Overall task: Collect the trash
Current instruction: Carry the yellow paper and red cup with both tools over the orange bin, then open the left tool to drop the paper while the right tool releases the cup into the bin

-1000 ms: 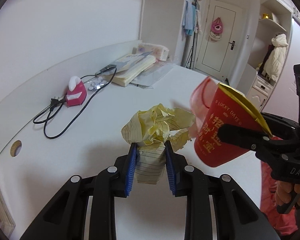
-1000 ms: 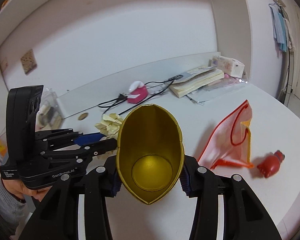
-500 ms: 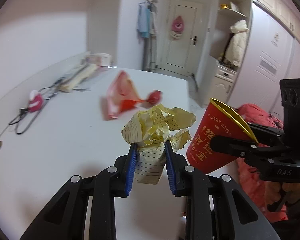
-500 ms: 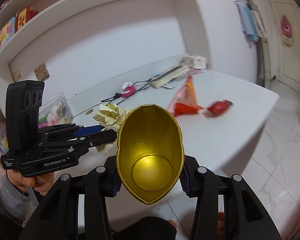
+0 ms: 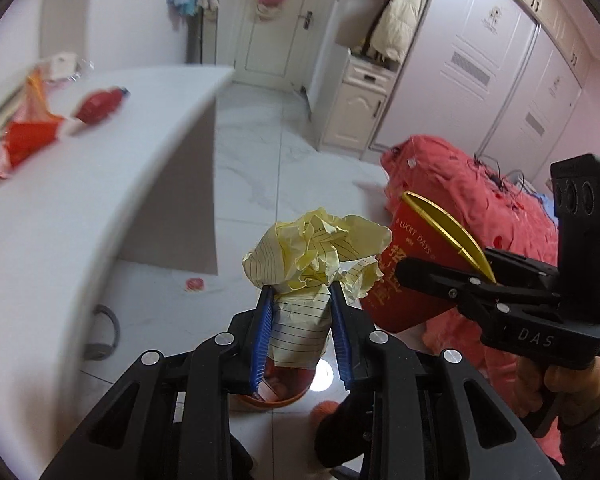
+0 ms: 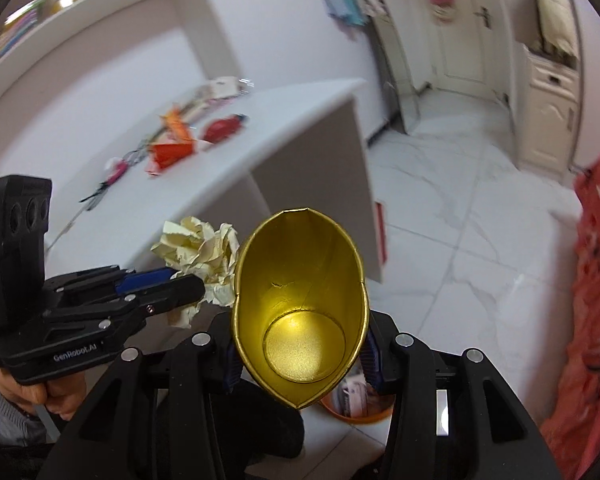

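Left gripper (image 5: 302,328) has its ribbed blue pads pinched on a ball of crumpled yellow paper (image 5: 314,258), thin lined sheet, creased and puffed into a ragged bloom above the jaws with a flatter tail squeezed between them. Right gripper (image 6: 300,354) clamps a paper cup (image 6: 300,300), red outside with printed lettering and glossy gold inside; the grip has pressed its round mouth into a pointed oval, and the foil lining shows small wrinkles near the flat circular bottom. The two grippers sit side by side, the paper nearly touching the cup's wall.

Both are held out past the white table (image 5: 100,184), whose smooth curved edge sweeps along the left, over a polished marble-patterned tile floor (image 5: 260,152). Directly under the left jaws stands an orange bin (image 5: 274,390), round-rimmed, with what looks like some wrappers inside, though most of it is hidden by the fingers. In the right wrist view its rim (image 6: 356,414) peeks out below the cup.

A rumpled red blanket (image 5: 480,200) crowds the right side. Between table edge and blanket the floor lies open toward the door. A red bottle (image 5: 98,104) and an orange plastic bag (image 5: 28,136) lie blurred on the tabletop, well apart from the grippers.
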### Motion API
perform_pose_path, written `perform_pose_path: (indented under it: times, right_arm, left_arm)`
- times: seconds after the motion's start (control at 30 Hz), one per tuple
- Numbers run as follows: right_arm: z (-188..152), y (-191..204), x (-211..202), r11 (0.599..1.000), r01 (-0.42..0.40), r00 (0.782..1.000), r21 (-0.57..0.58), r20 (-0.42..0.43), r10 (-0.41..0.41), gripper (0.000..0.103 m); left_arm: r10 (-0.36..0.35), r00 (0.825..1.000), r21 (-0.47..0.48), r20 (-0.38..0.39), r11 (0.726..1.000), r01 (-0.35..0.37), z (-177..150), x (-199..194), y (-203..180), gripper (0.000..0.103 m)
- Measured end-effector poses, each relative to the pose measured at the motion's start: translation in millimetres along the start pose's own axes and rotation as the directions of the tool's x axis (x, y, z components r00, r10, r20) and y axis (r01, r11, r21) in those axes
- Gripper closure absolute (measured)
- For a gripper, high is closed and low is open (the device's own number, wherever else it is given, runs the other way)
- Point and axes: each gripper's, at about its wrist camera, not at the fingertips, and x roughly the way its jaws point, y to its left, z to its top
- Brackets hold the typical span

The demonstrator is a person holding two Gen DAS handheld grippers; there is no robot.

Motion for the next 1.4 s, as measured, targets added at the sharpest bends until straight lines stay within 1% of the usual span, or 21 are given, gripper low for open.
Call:
perform_pose_path:
  times: [0.07, 0.13, 0.27, 0.33, 0.4, 0.43, 0.53, 0.8, 0.83, 0.9, 0.97, 1.1, 1.23, 1.4]
  right_arm:
    - [-10, -16, 10, 0.999, 0.049, 0.999, 0.022, -0.015, -0.049, 0.057]
    - [-17, -28, 19, 0.996, 0.079, 0.996, 0.041, -0.034, -0.078, 0.057]
    - [-35, -55, 45, 0.991, 0.094, 0.992, 0.097, -0.097, -0.084, 0.057]
    - [-40, -62, 57, 0.988, 0.108, 0.988, 0.109, -0.120, -0.095, 0.057]
    - [-41, -69, 75, 0.985, 0.111, 0.985, 0.132, -0.147, -0.091, 0.057]
    - [-43, -72, 83, 0.984, 0.113, 0.983, 0.141, -0.157, -0.091, 0.057]
    - [-48, -83, 99, 0.978, 0.124, 0.978, 0.166, -0.185, -0.093, 0.056]
    - [-56, -101, 125, 0.971, 0.138, 0.969, 0.194, -0.227, -0.092, 0.056]
    - [-57, -102, 127, 0.971, 0.138, 0.969, 0.197, -0.231, -0.091, 0.056]
    - [-54, -100, 135, 0.969, 0.142, 0.967, 0.202, -0.239, -0.091, 0.056]
    - [-53, -101, 139, 0.969, 0.141, 0.965, 0.203, -0.246, -0.089, 0.056]
    - [-52, -97, 148, 0.970, 0.136, 0.963, 0.202, -0.255, -0.082, 0.054]
    - [-51, -92, 161, 0.975, 0.121, 0.961, 0.184, -0.268, -0.069, 0.050]
    - [-47, -82, 174, 0.981, 0.108, 0.959, 0.162, -0.276, -0.061, 0.044]
  left_arm:
    - [0.003, 0.999, 0.008, -0.033, 1.000, -0.002, -4, 23, -3, 0.073]
    - [-0.008, 0.997, 0.006, -0.080, 1.000, 0.008, -8, 50, -2, 0.073]
    - [0.002, 0.989, 0.012, -0.145, 1.000, -0.001, -15, 89, -5, 0.073]
    - [0.001, 0.984, 0.017, -0.179, 1.000, 0.002, -20, 109, -6, 0.073]
    - [0.005, 0.979, 0.020, -0.206, 1.000, -0.001, -22, 121, -6, 0.073]
    - [-0.005, 0.973, 0.013, -0.232, 1.000, 0.008, -24, 132, -4, 0.073]
    - [-0.008, 0.960, 0.003, -0.280, 1.000, 0.009, -32, 151, -2, 0.071]
    - [0.012, 0.943, 0.019, -0.333, 1.000, -0.006, -35, 168, 7, 0.065]
    - [0.011, 0.942, 0.018, -0.335, 1.000, -0.005, -34, 170, 9, 0.059]
    - [0.007, 0.943, 0.013, -0.333, 1.000, -0.003, -35, 172, 12, 0.051]
    - [0.005, 0.943, 0.021, -0.333, 1.000, 0.002, -34, 173, 12, 0.051]
    - [0.024, 0.946, 0.035, -0.324, 0.999, -0.013, -34, 171, 13, 0.051]
    - [0.061, 0.948, 0.050, -0.311, 0.998, -0.048, -34, 165, 19, 0.051]
    - [0.090, 0.948, 0.036, -0.304, 0.996, -0.083, -33, 159, 30, 0.051]
